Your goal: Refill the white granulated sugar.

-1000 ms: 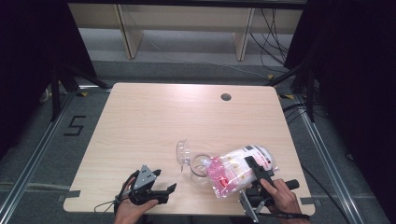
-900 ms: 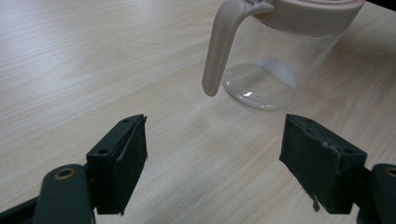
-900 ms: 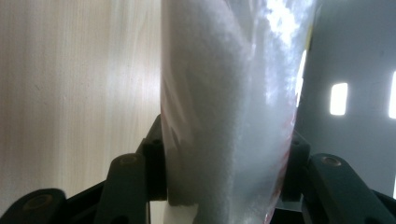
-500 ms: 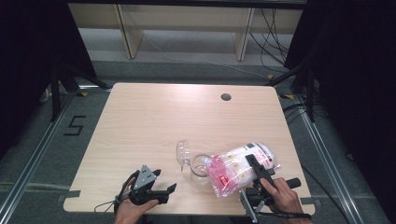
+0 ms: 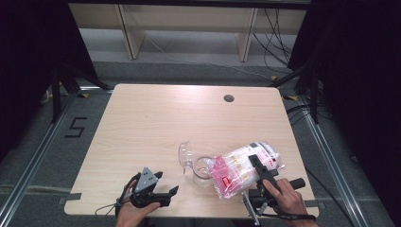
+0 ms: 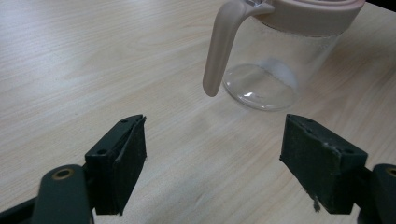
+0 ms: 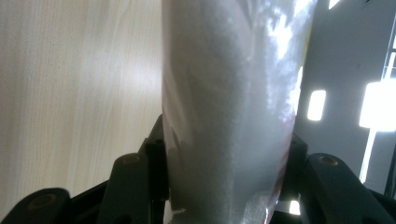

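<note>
My right gripper is clamped on a clear plastic bag of white granules with a pink printed label, tilting it mouth-down toward the clear glass pitcher with a beige plastic rim and handle at its nine o'clock. My left gripper hangs wide open, holding nothing, at the pitcher's seven o'clock. I judge that pouring is at hand: next I should bring the bag's corner over the rim and tip further.

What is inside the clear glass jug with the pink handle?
The clear glass jug looks empty: its bare base shows through the wall. Its lidded top hides the mouth.
</note>
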Available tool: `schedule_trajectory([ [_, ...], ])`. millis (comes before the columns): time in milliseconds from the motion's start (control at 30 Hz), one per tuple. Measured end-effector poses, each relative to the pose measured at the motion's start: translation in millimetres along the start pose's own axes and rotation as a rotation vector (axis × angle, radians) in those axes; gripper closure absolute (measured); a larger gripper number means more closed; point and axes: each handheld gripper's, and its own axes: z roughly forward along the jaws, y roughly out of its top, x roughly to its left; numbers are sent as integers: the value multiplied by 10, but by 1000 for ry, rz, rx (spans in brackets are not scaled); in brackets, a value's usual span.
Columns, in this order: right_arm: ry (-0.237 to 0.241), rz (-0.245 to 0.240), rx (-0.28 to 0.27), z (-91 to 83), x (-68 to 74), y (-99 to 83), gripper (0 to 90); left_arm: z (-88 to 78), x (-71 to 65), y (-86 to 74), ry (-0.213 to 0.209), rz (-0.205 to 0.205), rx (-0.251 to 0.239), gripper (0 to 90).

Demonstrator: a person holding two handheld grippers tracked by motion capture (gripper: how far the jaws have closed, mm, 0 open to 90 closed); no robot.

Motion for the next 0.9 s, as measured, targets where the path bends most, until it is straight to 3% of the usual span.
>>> schedule_trajectory([
  [33,-6,12,-10,8,11,-8,532,-1,2,-1,0,2,3,218],
  [67,-2,54,7,-2,38,-13,532,0,1,-1,-1,2,2,218],
  [100,-1,53,9,-3,35,-15,533,3,-3,0,-1,-2,-3,218],
  [200,-4,18,5,-2,14,-16,535,-3,5,2,0,16,4,218],
  [267,-11,-4,8,-5,-2,-20,536,3,-7,-1,-1,-7,-5,218],
  [300,-13,-27,-1,-1,-14,-30,537,-3,-1,2,-2,1,0,218],
  [367,-19,20,5,-2,30,-32,538,2,-2,1,0,-4,-3,218],
  [433,-22,-34,-7,9,0,-34,539,-2,-2,0,-2,-2,-2,218],
  [567,-6,-23,24,-11,9,-28,542,-7,9,2,-1,13,4,218],
  [633,-20,4,21,-4,36,-35,544,-4,2,2,-5,0,-4,218],
  [667,-33,-62,-3,10,-4,-33,545,-4,2,2,-5,0,-4,218],
  [700,-33,-70,-1,12,-10,-39,546,-2,3,3,0,1,-3,219],
  [733,-25,-12,19,4,29,-47,546,-6,8,2,-1,12,2,218],
  [767,-18,-11,37,-5,27,-48,547,-1,2,0,-2,4,-5,218],
  [867,-16,-43,35,-11,14,-50,548,-2,4,3,-1,-5,-6,218],
  [900,-39,-70,13,-4,-6,-49,549,-1,7,0,-2,-4,-2,218],
])
